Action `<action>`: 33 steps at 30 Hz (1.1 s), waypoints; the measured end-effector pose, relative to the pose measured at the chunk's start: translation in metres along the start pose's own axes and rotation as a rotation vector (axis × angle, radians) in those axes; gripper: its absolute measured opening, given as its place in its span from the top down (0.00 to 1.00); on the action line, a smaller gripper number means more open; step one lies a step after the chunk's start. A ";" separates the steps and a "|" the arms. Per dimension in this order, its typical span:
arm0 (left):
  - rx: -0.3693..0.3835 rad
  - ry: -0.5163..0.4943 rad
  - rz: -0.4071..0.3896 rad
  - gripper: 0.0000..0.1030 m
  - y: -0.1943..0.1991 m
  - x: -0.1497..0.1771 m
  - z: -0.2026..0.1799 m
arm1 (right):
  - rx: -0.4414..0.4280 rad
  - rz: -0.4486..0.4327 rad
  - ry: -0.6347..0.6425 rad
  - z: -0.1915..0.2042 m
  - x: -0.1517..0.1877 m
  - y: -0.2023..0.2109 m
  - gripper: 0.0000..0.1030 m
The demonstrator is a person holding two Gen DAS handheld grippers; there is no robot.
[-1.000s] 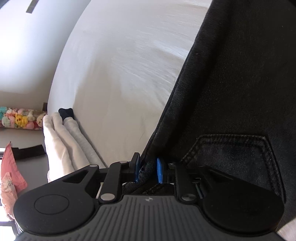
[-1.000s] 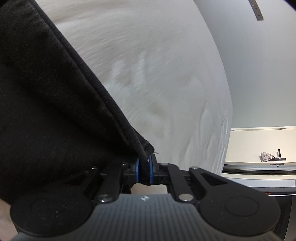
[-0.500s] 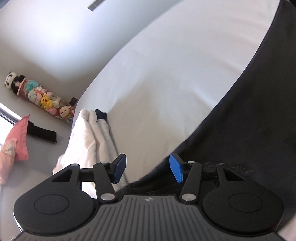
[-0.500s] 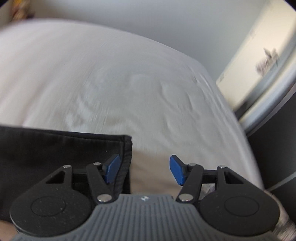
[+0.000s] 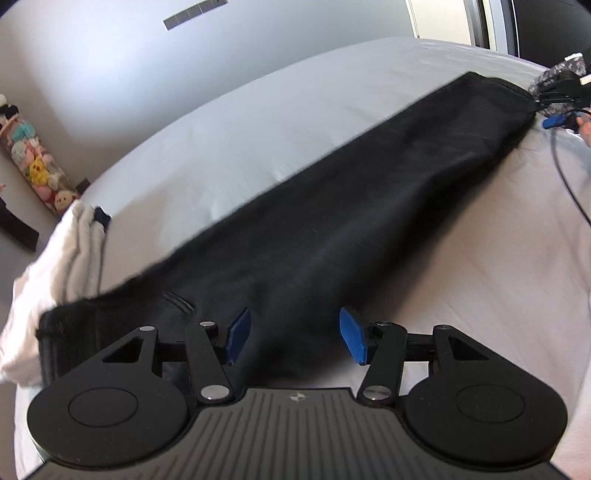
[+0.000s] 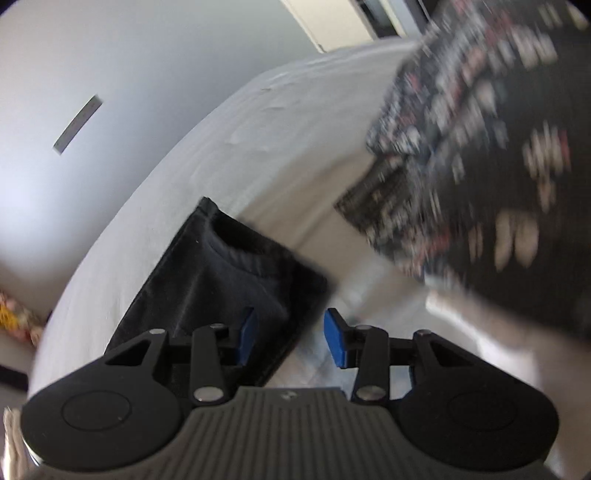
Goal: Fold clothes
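The black trousers [image 5: 332,221] lay flat on the bed [image 5: 258,122], long axis running from 7 o'clock to 1 o'clock in the left wrist view. The left gripper [image 5: 295,334], jaws released and empty, hovered over the waist end. The right gripper [image 6: 290,334], jaws recently narrowing yet gripping nothing, stood over the hem end, cloth at its 11 o'clock.

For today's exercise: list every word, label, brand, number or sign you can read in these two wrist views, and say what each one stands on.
No readable words or numbers in either view.
Left gripper body: a small pale emblem, no letters.
Right gripper body: the same kind of mark, too blurred to read.
Grey strip on the wall: segmented, no legible text.
Patterned fabric: motion-blurred, nothing legible.
Black trousers: no label shows.
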State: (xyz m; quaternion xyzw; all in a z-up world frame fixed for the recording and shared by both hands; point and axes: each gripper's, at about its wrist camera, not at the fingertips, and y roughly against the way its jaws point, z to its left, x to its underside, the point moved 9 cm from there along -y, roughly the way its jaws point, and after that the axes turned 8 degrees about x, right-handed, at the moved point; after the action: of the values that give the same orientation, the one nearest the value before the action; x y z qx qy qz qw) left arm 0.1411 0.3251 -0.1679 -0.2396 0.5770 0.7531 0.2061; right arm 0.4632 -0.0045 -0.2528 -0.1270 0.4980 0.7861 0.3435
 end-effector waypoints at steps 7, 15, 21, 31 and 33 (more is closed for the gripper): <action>-0.029 0.202 0.039 0.39 -0.023 0.019 -0.016 | -0.039 -0.047 0.047 0.010 0.001 -0.022 0.55; -0.154 0.304 0.040 0.75 -0.041 0.007 0.017 | -0.100 -0.067 -0.057 0.007 -0.011 -0.034 0.68; -0.153 0.281 0.019 0.96 -0.007 -0.022 0.041 | -0.136 -0.154 -0.019 0.026 -0.025 -0.011 0.82; -0.165 0.282 0.188 1.00 0.000 -0.008 0.064 | -0.063 -0.093 -0.026 0.014 -0.021 -0.024 0.82; -0.109 0.382 0.187 1.00 -0.002 -0.001 0.072 | -0.067 -0.094 -0.016 0.013 -0.021 -0.023 0.82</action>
State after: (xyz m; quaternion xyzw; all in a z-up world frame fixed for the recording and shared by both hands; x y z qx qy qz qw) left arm 0.1338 0.3949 -0.1531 -0.3341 0.5837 0.7400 0.0090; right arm 0.4960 0.0045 -0.2515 -0.1553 0.4619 0.7863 0.3798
